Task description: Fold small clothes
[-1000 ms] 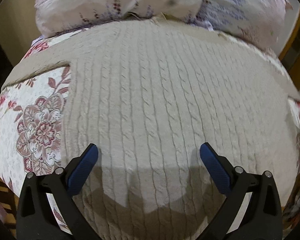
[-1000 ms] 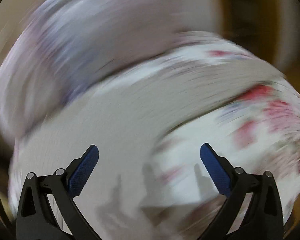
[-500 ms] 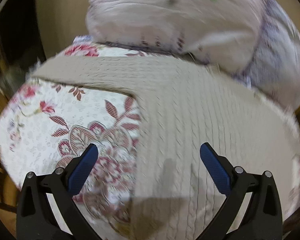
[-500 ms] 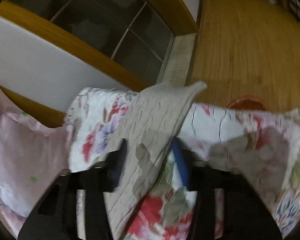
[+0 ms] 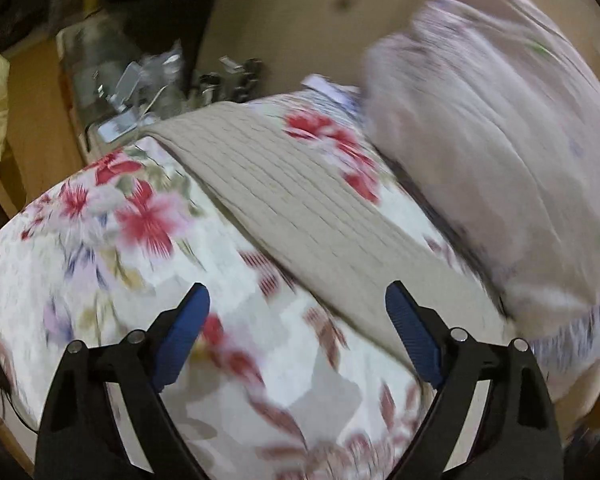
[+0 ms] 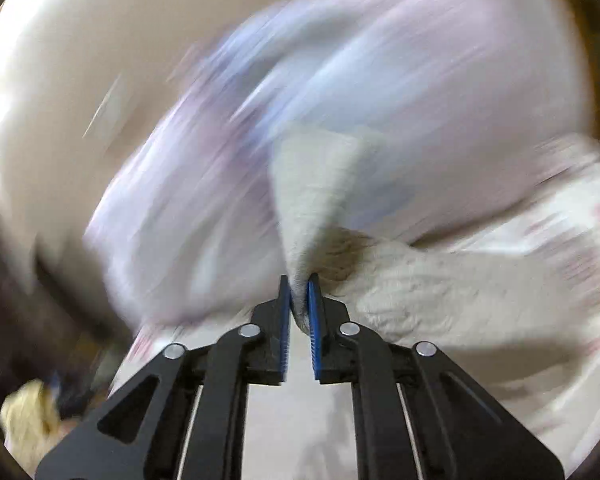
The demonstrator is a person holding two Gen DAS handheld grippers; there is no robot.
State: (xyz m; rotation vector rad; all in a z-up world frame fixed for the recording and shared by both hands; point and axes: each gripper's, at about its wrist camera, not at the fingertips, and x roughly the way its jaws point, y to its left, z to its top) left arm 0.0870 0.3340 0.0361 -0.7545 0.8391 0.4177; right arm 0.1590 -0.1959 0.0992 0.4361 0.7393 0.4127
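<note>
A beige cable-knit sweater lies on a floral bedspread. In the left wrist view one sleeve (image 5: 284, 200) runs diagonally across the bedspread (image 5: 100, 264), ahead and to the right of my open, empty left gripper (image 5: 298, 320). In the right wrist view my right gripper (image 6: 299, 292) is shut on a fold of the sweater (image 6: 320, 184) and holds it lifted, with the rest of the knit (image 6: 440, 292) trailing to the right. The view is motion-blurred.
A big pale pink pillow (image 5: 500, 140) lies at the right behind the sleeve, and shows blurred in the right wrist view (image 6: 340, 80). A wooden bedside surface with shiny clutter (image 5: 140, 80) stands beyond the bed's far left edge.
My left gripper has swung left from above the sweater's body to the sleeve and bedspread. My right gripper has closed on the sweater and lifted it.
</note>
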